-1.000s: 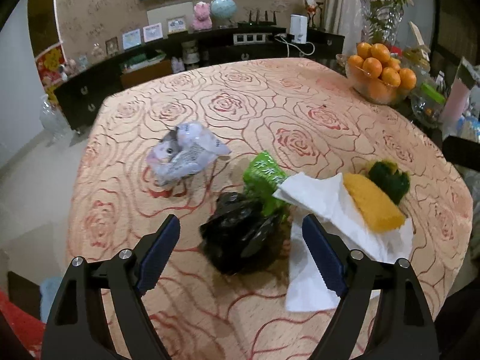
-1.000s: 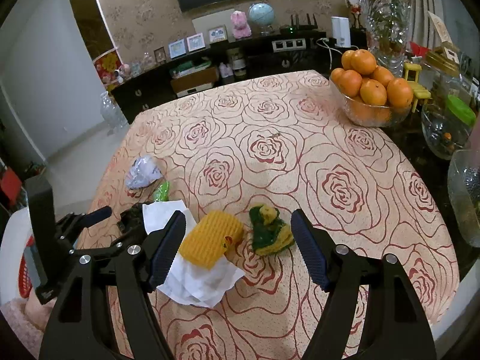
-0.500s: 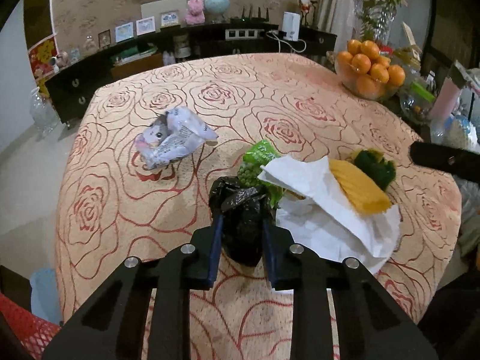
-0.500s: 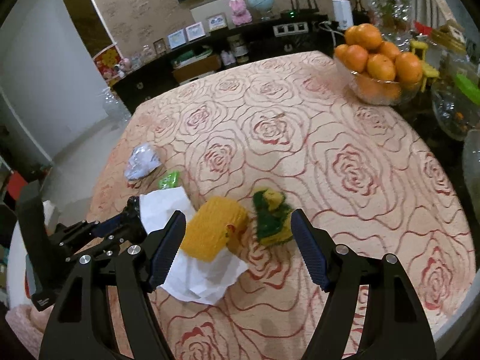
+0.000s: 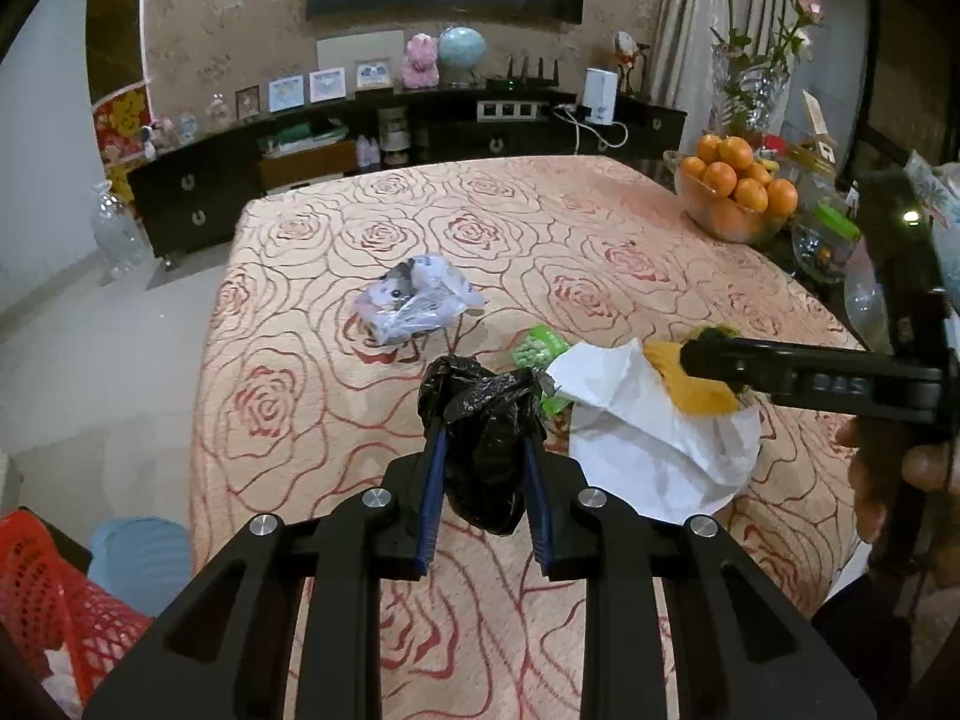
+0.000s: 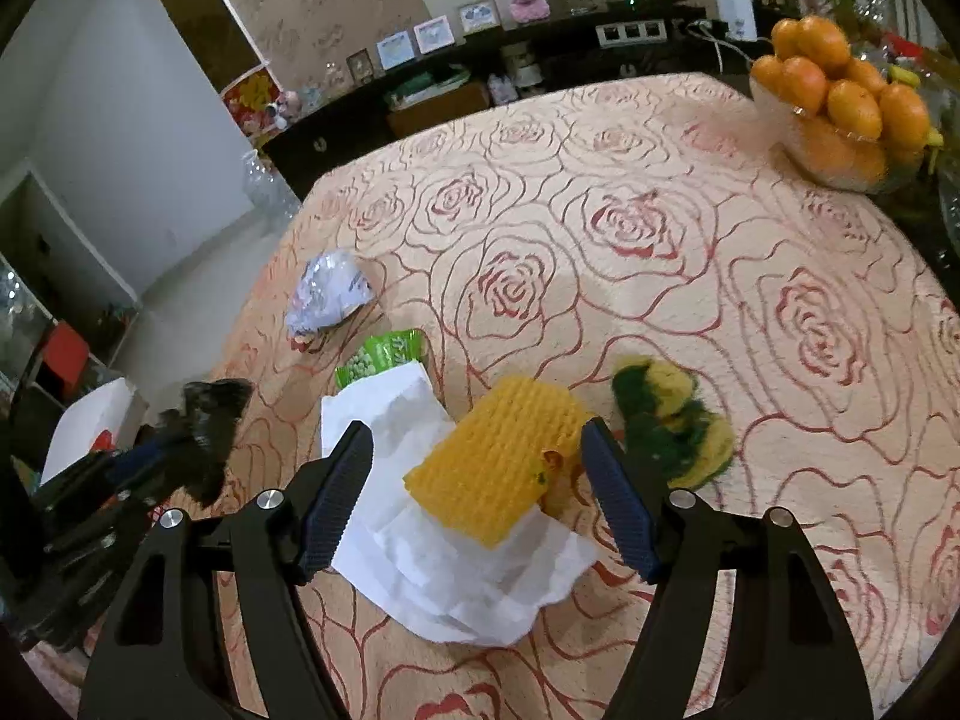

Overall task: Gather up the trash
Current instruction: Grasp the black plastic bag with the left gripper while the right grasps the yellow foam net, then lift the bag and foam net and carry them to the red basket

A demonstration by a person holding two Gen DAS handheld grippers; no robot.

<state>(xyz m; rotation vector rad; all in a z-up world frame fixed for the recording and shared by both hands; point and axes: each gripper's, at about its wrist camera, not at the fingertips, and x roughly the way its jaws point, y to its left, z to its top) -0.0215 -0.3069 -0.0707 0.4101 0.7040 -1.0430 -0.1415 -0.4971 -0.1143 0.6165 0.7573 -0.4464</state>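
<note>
My left gripper [image 5: 483, 438] is shut on a crumpled black plastic bag [image 5: 486, 426] and holds it above the table's near left edge; the bag also shows in the right wrist view [image 6: 207, 426]. My right gripper [image 6: 477, 462] is open, its jaws on either side of a yellow foam net [image 6: 498, 462] that lies on a white paper bag [image 6: 444, 564]. On the table lie a green snack packet [image 6: 378, 357], a crumpled white-blue wrapper [image 5: 414, 300] and a green-yellow scrap [image 6: 672, 420].
A glass bowl of oranges [image 5: 735, 192] stands at the table's far right, with jars beside it. A red mesh basket [image 5: 42, 594] and a light blue bin [image 5: 141, 558] stand on the floor at the lower left. A dark sideboard [image 5: 384, 150] runs along the far wall.
My left gripper closed on the black bag and lifted it off the table toward the near left. My right gripper moved down closer to the yellow foam net, still open.
</note>
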